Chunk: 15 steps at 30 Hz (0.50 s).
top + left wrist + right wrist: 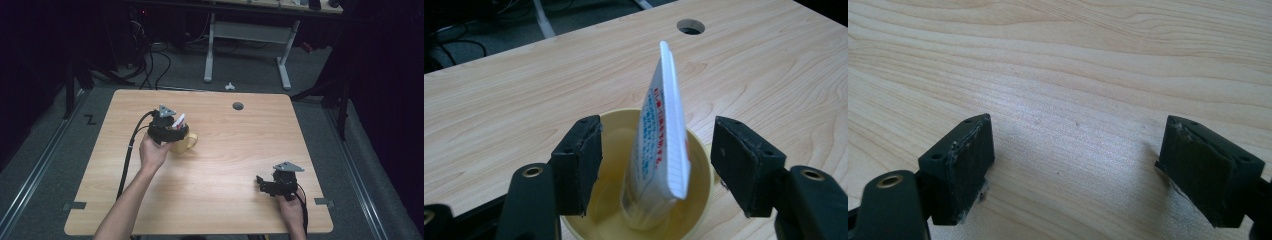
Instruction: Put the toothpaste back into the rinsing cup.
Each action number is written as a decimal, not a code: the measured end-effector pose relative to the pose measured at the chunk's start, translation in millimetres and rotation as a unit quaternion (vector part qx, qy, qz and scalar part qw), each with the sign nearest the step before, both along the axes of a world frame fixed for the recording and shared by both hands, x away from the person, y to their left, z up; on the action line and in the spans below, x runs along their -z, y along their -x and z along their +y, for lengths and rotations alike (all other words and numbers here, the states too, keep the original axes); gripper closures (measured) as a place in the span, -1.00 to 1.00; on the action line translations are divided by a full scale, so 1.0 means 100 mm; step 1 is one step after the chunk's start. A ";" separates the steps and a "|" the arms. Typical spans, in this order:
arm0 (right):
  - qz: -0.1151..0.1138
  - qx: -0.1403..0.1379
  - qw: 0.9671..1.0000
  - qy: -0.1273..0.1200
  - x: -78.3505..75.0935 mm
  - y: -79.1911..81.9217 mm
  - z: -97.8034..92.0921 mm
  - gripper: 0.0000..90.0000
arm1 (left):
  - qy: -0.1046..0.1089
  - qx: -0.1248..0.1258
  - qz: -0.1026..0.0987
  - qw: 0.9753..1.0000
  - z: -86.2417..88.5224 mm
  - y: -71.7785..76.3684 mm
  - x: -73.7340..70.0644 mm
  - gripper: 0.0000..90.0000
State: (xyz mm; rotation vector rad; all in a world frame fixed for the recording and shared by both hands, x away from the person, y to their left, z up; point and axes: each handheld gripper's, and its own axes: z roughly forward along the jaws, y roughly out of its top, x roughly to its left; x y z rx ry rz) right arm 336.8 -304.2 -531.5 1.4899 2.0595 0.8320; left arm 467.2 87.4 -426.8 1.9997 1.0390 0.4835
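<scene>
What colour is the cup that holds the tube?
Pale yellow cup; the left gripper view shows it best.

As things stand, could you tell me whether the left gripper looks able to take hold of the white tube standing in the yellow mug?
Probably yes. The left gripper is open with one jaw on either side of the white tube, which leans upright in the yellow mug. Nothing lies between the pads and the tube.

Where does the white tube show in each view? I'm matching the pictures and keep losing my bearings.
High view: the white tube sticks up out of the yellow mug, left of centre, beside the left gripper.
Left gripper view: centre, the tube stands tilted in the mug, between the open jaws and touching neither.
Right gripper view: bare wood between the right gripper's open jaws.
Shared landmark: the table's round hole.
</scene>
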 end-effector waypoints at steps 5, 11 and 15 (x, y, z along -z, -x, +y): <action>0.000 0.001 1.000 -0.001 0.00 0.00 0.00 -0.68 | 0.004 -0.005 -0.007 1.000 0.02 0.04 -0.01 -0.17; 0.000 0.000 1.000 -0.001 0.00 0.00 0.00 -0.68 | 0.003 -0.008 -0.011 1.000 0.09 0.08 -0.02 -0.19; 0.000 0.000 1.000 0.000 0.00 0.00 0.00 -0.68 | 0.006 -0.008 -0.015 1.000 0.12 0.10 -0.04 -0.19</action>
